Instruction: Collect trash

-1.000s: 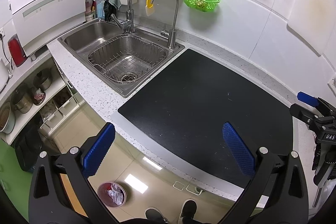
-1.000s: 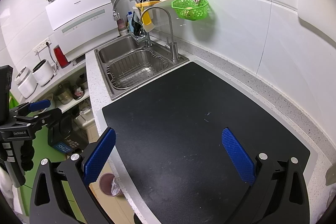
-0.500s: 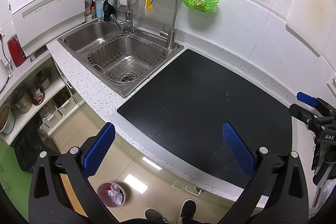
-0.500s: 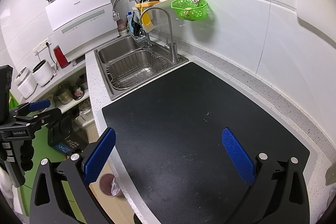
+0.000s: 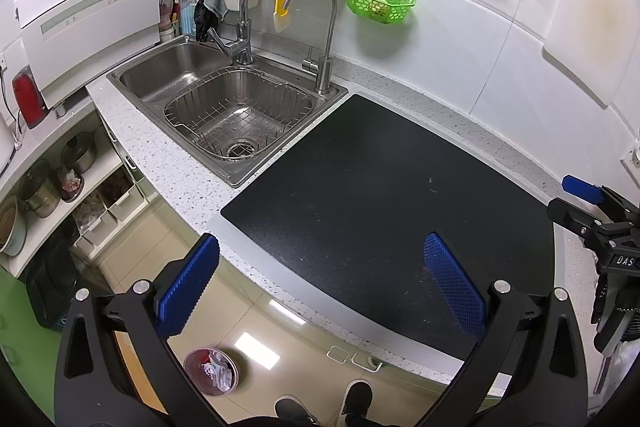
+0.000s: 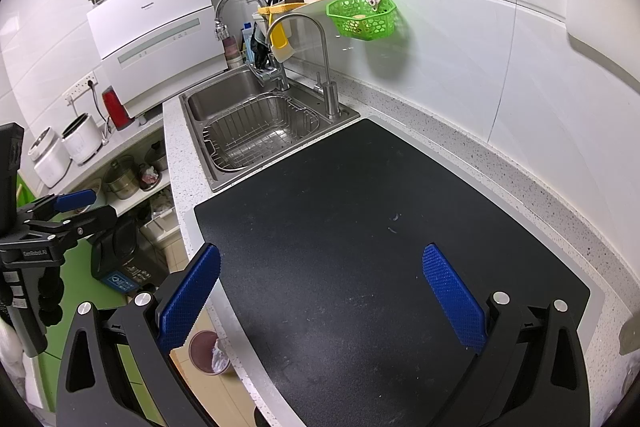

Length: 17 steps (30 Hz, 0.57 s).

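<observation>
A black mat (image 5: 376,203) (image 6: 380,247) covers the speckled counter; only tiny crumbs show on it. On the floor below the counter edge stands a small red trash bin (image 5: 211,371) (image 6: 208,351) with crumpled paper inside. My left gripper (image 5: 316,283) hovers open over the counter's front edge, nothing between its blue pads. Over the mat my right gripper (image 6: 320,291) is open and empty too. Each gripper also shows in the other's view: the right gripper (image 5: 600,223) at the right edge, the left gripper (image 6: 52,223) at the left edge.
A steel sink (image 5: 224,99) with a wire basket and two taps lies left of the mat. A green basket (image 5: 378,1) hangs on the tiled wall. A white dishwasher (image 5: 88,7) stands behind the sink. Shelves with pots (image 5: 40,183) lie lower left. A person's shoes (image 5: 320,403) show below.
The left wrist view has drifted very slightly; the scene sits a touch further left. Both grippers stay open and nothing else has moved.
</observation>
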Motion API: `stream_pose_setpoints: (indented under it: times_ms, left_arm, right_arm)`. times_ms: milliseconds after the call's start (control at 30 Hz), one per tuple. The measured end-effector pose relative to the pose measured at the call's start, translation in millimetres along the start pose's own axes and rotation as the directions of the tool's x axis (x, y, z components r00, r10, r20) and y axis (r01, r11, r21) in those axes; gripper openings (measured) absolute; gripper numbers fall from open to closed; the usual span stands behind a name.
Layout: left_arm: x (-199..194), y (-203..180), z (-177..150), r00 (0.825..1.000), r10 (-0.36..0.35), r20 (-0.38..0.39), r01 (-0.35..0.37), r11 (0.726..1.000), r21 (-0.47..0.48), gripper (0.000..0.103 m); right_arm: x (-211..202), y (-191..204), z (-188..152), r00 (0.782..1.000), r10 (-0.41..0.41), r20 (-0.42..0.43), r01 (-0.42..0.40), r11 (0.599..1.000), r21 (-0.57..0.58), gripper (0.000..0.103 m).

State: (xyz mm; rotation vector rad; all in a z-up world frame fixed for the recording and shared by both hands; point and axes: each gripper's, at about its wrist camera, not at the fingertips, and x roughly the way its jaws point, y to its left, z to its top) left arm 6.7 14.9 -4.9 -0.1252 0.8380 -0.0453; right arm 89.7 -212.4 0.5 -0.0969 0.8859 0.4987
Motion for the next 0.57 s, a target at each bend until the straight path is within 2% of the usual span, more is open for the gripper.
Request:
stream_pose_setpoints:
  times_ms: [333,567]
  left_arm:
    - [-0.8,-1.9,1.9,1.0,-0.018,-0.003,0.018,1.0,-0.001,0.1]
    - [-1.6,-4.1,1.4,1.0,-0.006,0.014,0.005,1.0,0.009,0.1]
  right_arm:
    - [0.7,-0.4,0.4,1.0,0.0,0.0,0.0,1.0,0.0,0.097]
    - [0.7,-0.5,0.4,1.0,0.0,-0.001,0.0,1.0,0.001,0.097]
